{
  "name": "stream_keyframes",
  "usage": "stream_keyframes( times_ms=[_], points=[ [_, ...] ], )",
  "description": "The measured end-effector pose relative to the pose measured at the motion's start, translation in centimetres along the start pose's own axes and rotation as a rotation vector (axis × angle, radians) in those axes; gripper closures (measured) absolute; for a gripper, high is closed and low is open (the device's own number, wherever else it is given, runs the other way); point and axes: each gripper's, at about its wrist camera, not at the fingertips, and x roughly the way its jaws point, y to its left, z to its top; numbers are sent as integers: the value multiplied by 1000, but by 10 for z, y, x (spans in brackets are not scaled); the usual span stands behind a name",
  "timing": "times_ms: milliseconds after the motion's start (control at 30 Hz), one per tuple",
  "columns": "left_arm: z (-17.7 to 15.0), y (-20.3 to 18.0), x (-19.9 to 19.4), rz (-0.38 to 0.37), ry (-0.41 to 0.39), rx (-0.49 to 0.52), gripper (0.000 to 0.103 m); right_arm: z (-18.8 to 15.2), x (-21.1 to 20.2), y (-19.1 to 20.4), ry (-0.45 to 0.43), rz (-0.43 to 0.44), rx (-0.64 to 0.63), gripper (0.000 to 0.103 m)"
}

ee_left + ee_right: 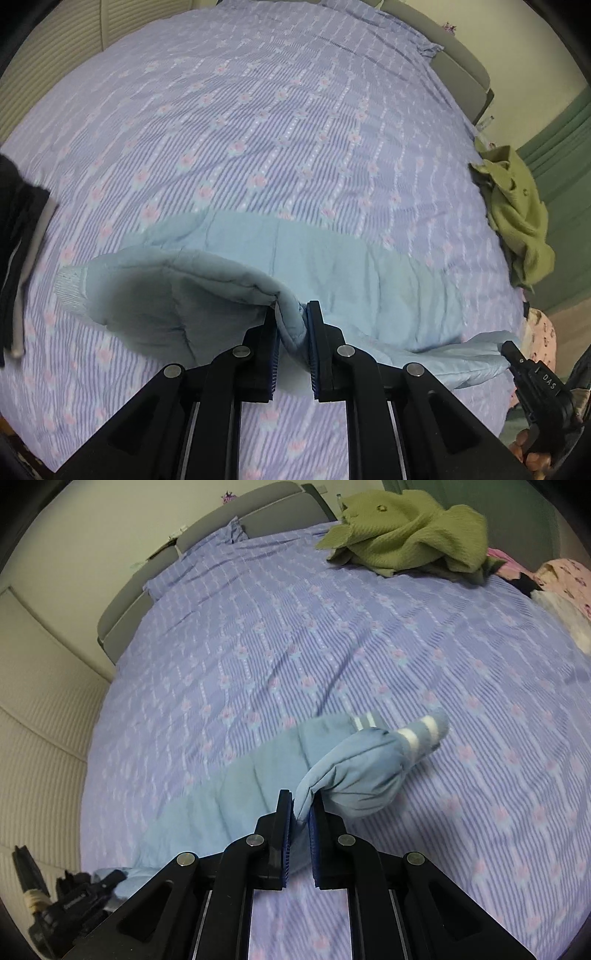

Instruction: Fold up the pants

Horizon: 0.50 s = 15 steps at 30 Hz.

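While both ends hang lifted, the left gripper [291,314] and right gripper [301,805] each clamp the light-blue pants [332,266] above the striped bedspread [258,129].

A lilac striped bedspread [295,646] covers the bed below a grey headboard [207,531] and cream wall [92,528].

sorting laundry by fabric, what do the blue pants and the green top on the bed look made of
Blue pants: likely a smooth, matte padded woven fabric, judging by quilted stitch lines and puffy folds; the striped cuff looks rib-knit. Green top: apparently a textured waffle or chunky knit, matte, with a soft slump.
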Motion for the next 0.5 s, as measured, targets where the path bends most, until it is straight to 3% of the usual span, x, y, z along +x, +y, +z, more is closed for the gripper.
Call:
stream_keyframes(
  times_ms=[400,500],
  points=[
    [35,-3,59,54,33,18,88,37,65,13,42,-30,-37,93],
    [39,-1,68,64,53,11,83,41,72,21,35,-60,-84,92]
  ],
)
